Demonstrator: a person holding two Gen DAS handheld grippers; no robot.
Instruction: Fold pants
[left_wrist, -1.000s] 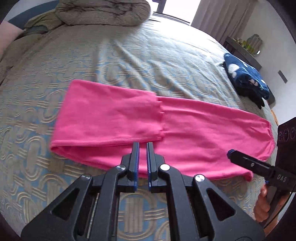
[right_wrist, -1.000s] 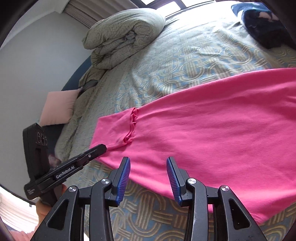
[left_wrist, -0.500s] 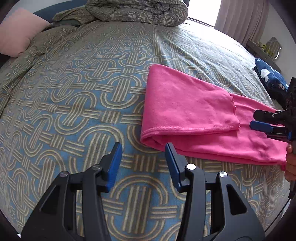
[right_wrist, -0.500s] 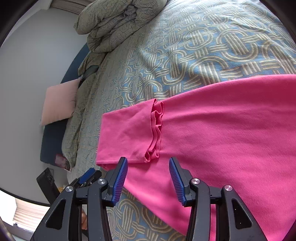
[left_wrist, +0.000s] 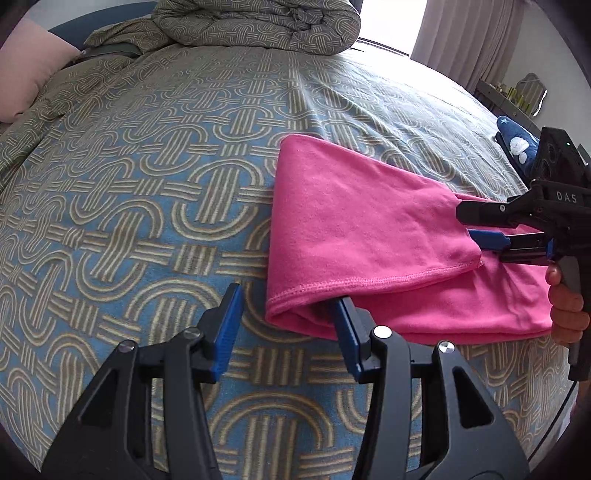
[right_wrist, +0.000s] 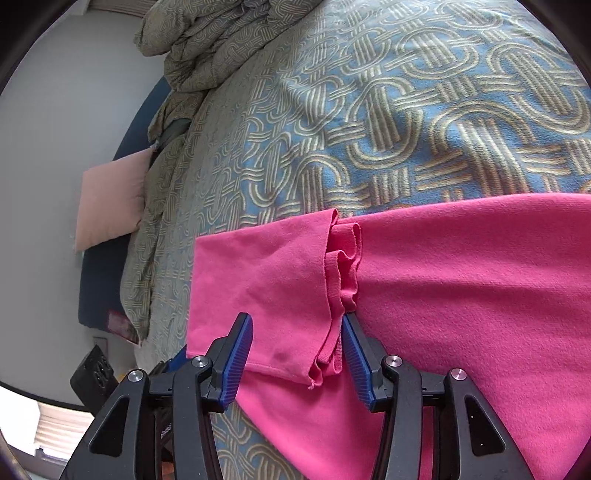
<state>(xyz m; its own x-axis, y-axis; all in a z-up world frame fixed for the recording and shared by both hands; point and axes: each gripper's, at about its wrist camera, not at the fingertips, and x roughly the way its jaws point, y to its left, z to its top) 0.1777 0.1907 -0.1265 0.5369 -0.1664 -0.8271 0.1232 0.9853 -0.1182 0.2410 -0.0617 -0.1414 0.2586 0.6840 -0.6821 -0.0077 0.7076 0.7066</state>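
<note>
Both grippers have closed in on the bright pink fleece pants (left_wrist: 369, 236) since half a second ago, the folded corner now sitting right at the left one's fingertips. Left gripper (left_wrist: 288, 325) low over the bed, jaws wide apart, nothing between them; its right blue pad (left_wrist: 345, 332) is touching the near fold corner, and the pad's tip slips out of sight under the fabric. Right gripper (right_wrist: 297, 354) also spread open, straddling the ruffled cuff edge (right_wrist: 343, 273) of the top layer, cloth lying between the pads but not pinched. Its own body shows at the right of the left view (left_wrist: 476, 227), and how much cloth sits inside it there is hard to make out. The person's fingers (left_wrist: 565, 306) are cut off by the frame edge.

Room to move: broad open stretch of blue and tan knot-patterned bedspread (left_wrist: 129, 206) left of the pants, all the way out.

The pants lie flat on the bed, leg end folded back over the rest, stitched hem along the near side, the far part running out of frame in the right wrist view.

Further back, a rolled-up matching duvet (left_wrist: 266, 26), a pale pink pillow (right_wrist: 110, 199), and a navy star-print cloth (left_wrist: 517, 144), mostly hidden behind the right gripper.
</note>
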